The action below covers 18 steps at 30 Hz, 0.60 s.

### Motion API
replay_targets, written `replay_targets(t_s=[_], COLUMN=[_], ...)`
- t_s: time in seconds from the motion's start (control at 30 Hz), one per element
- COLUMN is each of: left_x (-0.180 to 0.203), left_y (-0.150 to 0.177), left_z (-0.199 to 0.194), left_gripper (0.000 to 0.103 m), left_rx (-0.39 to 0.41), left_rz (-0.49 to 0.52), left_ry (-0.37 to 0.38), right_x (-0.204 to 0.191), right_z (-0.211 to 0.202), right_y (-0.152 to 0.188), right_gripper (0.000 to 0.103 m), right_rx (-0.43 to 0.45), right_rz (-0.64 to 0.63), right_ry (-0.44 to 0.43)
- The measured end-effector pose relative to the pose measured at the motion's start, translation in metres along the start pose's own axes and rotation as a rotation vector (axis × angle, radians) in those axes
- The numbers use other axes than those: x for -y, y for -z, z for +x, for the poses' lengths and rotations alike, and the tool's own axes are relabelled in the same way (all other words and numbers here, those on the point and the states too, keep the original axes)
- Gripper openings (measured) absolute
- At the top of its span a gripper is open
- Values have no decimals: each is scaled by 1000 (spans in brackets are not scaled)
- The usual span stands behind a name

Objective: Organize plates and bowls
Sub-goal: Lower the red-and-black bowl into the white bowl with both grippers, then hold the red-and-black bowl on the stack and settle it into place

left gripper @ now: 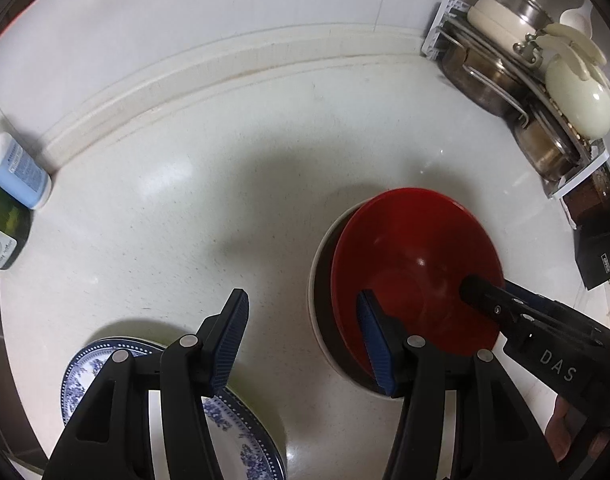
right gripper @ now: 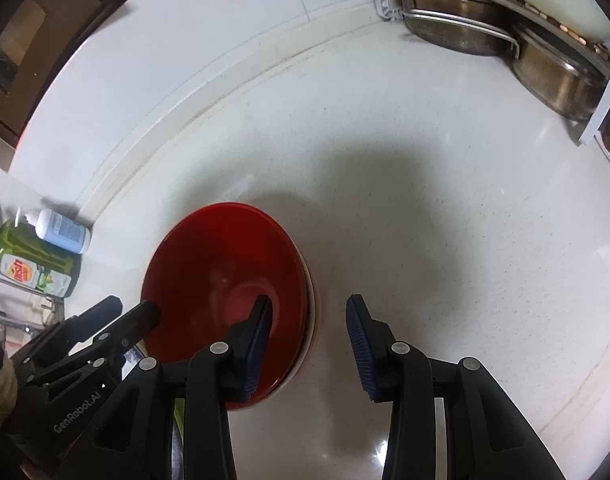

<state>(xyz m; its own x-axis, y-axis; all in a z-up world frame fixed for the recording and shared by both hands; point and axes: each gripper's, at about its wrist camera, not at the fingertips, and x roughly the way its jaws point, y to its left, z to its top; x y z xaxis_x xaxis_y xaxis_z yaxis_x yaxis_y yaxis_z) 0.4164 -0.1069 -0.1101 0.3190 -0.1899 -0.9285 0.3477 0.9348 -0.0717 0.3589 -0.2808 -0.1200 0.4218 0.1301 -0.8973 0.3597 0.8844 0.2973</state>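
A red bowl (left gripper: 415, 264) sits nested inside a white bowl (left gripper: 319, 276) on the white counter; it also shows in the right wrist view (right gripper: 221, 268). A blue-and-white patterned plate (left gripper: 241, 436) lies at the lower left, partly under my left gripper. My left gripper (left gripper: 301, 340) is open and empty, its right finger over the bowls' near-left rim. My right gripper (right gripper: 309, 340) is open and empty, straddling the bowls' right rim, its left finger inside the red bowl. It also shows in the left wrist view, at the right (left gripper: 501, 300).
A dish rack (left gripper: 517, 72) with steel pots, a glass-lidded pot and cream lids stands at the back right. A white-blue bottle (left gripper: 19, 172) and a green dish-soap bottle (right gripper: 33, 264) stand at the left by the wall. A black device (left gripper: 603, 248) sits at the right.
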Motion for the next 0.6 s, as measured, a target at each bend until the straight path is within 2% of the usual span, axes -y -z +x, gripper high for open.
replay_targets(t_s=[0.27, 0.4, 0.6], left_x=[1, 0, 1], left_y=[3, 2, 1], left_z=[17, 23, 29], left_gripper=[50, 43, 31], left_rx=[-51, -83, -121], left_rz=[-7, -23, -33], left_ry=[21, 63, 127], right_x=[5, 5, 3], right_z=[17, 23, 28], right_y=[1, 2, 2], right_gripper=[39, 37, 29], right_rx=[-48, -65, -86], right_rz=[38, 36, 35], right_ry=[-2, 4, -14])
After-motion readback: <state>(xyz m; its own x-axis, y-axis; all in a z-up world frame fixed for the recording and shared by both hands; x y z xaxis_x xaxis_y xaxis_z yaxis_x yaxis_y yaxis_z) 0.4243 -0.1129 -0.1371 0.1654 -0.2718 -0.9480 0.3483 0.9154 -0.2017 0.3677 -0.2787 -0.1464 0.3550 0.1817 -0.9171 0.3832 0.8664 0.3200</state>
